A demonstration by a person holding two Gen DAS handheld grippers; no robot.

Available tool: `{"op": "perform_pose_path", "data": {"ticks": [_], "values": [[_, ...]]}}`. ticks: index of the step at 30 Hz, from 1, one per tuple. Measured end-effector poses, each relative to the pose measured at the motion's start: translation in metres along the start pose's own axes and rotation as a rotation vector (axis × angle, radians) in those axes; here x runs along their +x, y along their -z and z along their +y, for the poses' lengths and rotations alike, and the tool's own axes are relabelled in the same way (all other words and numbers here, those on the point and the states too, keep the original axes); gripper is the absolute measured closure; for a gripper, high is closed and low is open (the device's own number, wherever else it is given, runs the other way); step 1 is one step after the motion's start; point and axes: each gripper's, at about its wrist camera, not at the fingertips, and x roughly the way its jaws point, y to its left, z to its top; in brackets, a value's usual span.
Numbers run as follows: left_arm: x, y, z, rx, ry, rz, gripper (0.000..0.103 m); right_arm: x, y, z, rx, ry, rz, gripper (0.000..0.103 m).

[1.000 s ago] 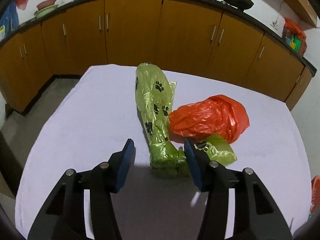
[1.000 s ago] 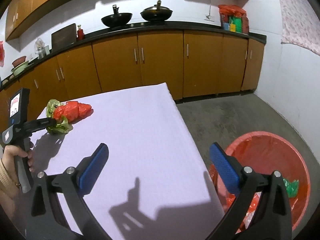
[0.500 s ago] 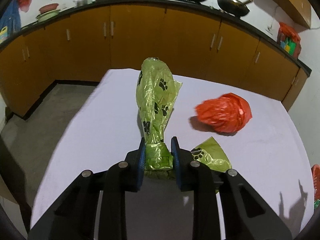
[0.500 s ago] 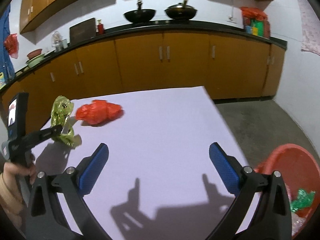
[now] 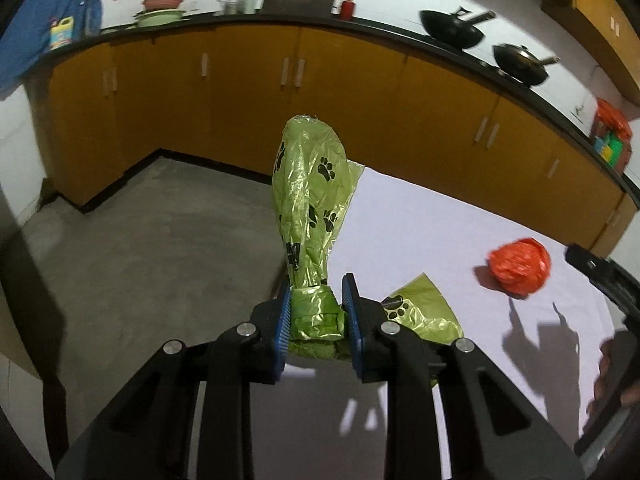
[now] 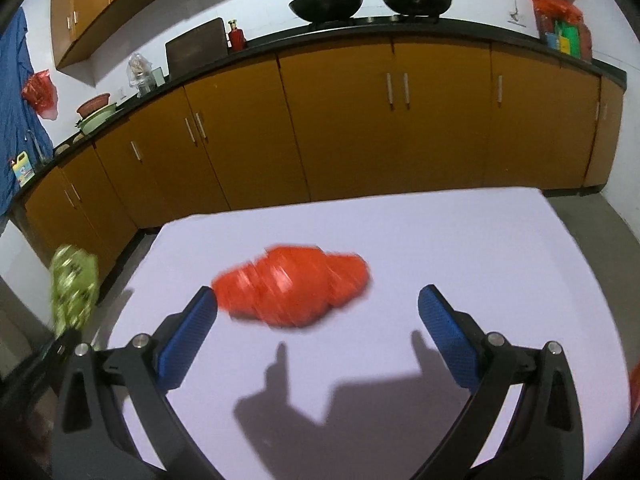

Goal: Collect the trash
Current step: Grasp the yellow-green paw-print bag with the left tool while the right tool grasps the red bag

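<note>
the left gripper (image 5: 316, 312) is clamped on the rolled lower part of the green bag (image 5: 308, 200), which has black paw prints; its jaws were just closing and the bag is pressed between the blue pads. the bag is lifted from the table (image 5: 420, 216) and its loose top stands up above the pads. the right gripper (image 6: 318, 320) has its jaws wide apart with nothing between them, and it points at the red bag (image 6: 292, 284), which lies on the table just in front of it.

i judge both bags to be very light, soft thin plastic that crumples and can slip, so the best place to hold is a bunched or rolled part, not a flat sheet. for the red bag, the thick crumpled middle looks right.

the table is covered with a smooth pale cloth and is otherwise bare. behind it stand orange-brown cabinets (image 6: 360, 120) under a dark counter with two woks (image 6: 326, 0), and the floor (image 5: 160, 232) is grey concrete.
</note>
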Motion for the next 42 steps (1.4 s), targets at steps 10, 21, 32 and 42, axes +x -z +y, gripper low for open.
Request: {"op": "perform_pose_path", "data": {"ticks": [10, 21, 32, 42], "values": [[0.003, 0.001, 0.014, -0.024, -0.028, -0.005, 0.078, 0.072, -0.001, 0.027, -0.080, 0.070, 0.135, 0.012], [-0.006, 0.003, -0.001, -0.007, 0.016, -0.002, 0.078, 0.042, 0.015, 0.001, -0.059, 0.026, 0.150, 0.048], [-0.053, 0.011, -0.072, 0.080, 0.179, -0.013, 0.078, -0.112, 0.049, -0.066, -0.051, 0.091, 0.000, 0.047], [-0.091, 0.032, -0.134, 0.150, 0.330, 0.015, 0.078, -0.227, 0.090, -0.126, 0.004, 0.230, -0.082, 0.047]]}}
